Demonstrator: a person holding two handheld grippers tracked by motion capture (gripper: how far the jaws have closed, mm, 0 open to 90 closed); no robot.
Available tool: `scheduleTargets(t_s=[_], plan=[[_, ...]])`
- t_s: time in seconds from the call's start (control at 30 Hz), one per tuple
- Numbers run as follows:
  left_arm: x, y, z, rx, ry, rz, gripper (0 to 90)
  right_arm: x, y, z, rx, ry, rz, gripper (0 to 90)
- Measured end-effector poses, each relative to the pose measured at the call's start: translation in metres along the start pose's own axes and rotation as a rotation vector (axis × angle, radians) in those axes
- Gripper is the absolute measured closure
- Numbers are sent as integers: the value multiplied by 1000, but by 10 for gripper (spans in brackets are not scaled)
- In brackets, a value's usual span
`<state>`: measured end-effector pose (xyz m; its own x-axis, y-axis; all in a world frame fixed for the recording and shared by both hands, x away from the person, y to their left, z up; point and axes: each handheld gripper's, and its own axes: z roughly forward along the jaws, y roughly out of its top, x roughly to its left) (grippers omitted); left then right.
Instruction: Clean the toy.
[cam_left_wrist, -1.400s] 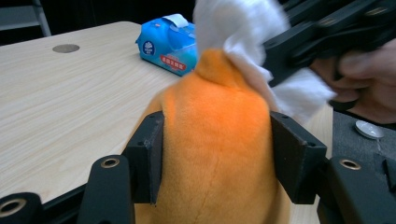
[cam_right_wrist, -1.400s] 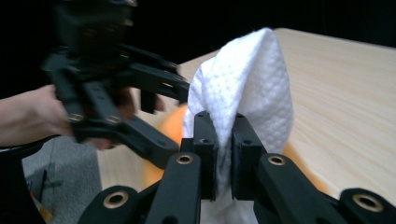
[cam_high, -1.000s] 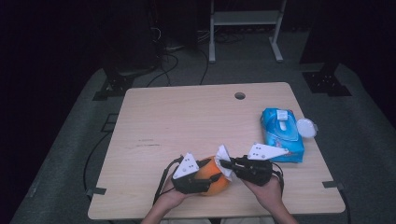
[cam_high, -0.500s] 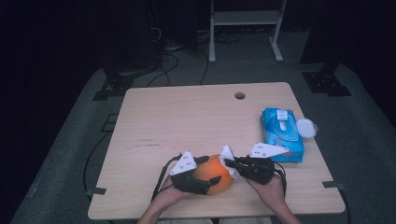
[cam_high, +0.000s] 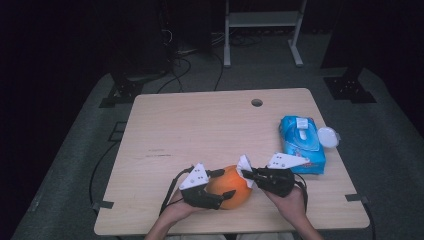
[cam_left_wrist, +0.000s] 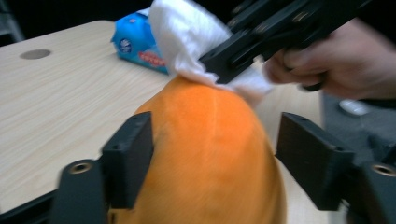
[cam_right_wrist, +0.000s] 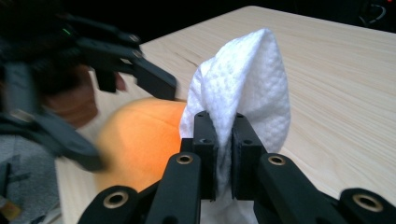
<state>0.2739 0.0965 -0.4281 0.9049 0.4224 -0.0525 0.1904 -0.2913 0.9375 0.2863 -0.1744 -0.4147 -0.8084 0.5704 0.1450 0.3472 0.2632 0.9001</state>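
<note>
1. The step in hand looks like wiping: an orange plush ball (cam_high: 231, 186) sits at the near edge of the tabletop (cam_high: 210, 130), braced by one tool while the other brings a wipe (cam_high: 245, 165) to it.
2. The left tool (cam_high: 222, 184) straddles the ball, one jaw on each side. In the left gripper view the ball (cam_left_wrist: 210, 154) touches the left-hand jaw, while a gap shows beside the other, so the tool stands wide apart and cradles rather than clamps.
3. The right tool (cam_right_wrist: 225, 154) is closed tight on the wipe (cam_right_wrist: 243, 88), whose free fold stands up above the jaws.
4. In the left gripper view the wipe (cam_left_wrist: 187, 42) presses on the ball's top, on the side away from that camera.
5. The next move probably calls for dragging the wipe across the fuzzy surface with light pressure, with the left tool steadying the ball so it does not roll.
6. The ball is bright orange, soft and velvety, with a faint seam; no stain is visible.
7. A blue pack (cam_high: 301, 145) lies well apart, toward the right edge, a white lid (cam_high: 327, 136) just beside it.
</note>
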Motion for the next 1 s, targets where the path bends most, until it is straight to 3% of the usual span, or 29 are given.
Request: scheduleTargets(t_s=[0.1, 0.17, 0.2, 0.3, 0.33, 0.37, 0.47, 0.53, 0.6, 0.7, 0.73, 0.8, 0.87, 0.9, 0.93, 1.0], plan=[[4, -4, 1, 42, 56, -12, 155, -8, -3, -2, 3, -21, 30, 821], [5, -8, 5, 57, 58, -23, 181, -6, -2, -3, 0, -18, 26, 821], [4, -9, 6, 63, 67, 2, 224, -2, 0, -3, 4, -26, 4, 820], [1, -7, 4, 71, 45, 14, 303, 0, 1, -2, -1, -11, 2, 820], [1, -6, 2, 53, 16, 19, 342, -3, 1, -2, -3, -9, 11, 820], [1, -6, 2, 56, 6, 17, 347, -9, -2, -3, -8, -7, 41, 820], [1, -5, 6, 42, 17, 1, 273, -15, -6, -4, -11, -17, 70, 820], [-2, -6, 8, 63, 45, 30, 211, -11, -4, -4, -4, -26, 54, 820], [-3, -7, 8, 69, 60, 50, 248, -2, -1, -4, -13, -11, 35, 820], [-3, -8, 8, 69, 67, 44, 308, 13, 5, -1, -17, 35, -16, 820], [-3, -6, 6, 65, 56, 47, 310, 15, 6, 1, -9, 24, -35, 821], [-1, -5, 3, 44, 30, 31, 287, 8, 4, 1, -6, 18, -16, 821], [3, -5, 1, 20, -35, 6, 242, -2, 0, -2, -6, 2, 13, 820], [2, -5, 0, 23, -37, 13, 218, -7, -2, -4, -10, -9, 37, 820], [1, -6, 2, 48, -6, 40, 210, -10, -4, -5, -17, -13, 52, 820], [-4, -8, 6, 69, 33, 72, 273, -12, -5, -6, -24, -11, 79, 820]])
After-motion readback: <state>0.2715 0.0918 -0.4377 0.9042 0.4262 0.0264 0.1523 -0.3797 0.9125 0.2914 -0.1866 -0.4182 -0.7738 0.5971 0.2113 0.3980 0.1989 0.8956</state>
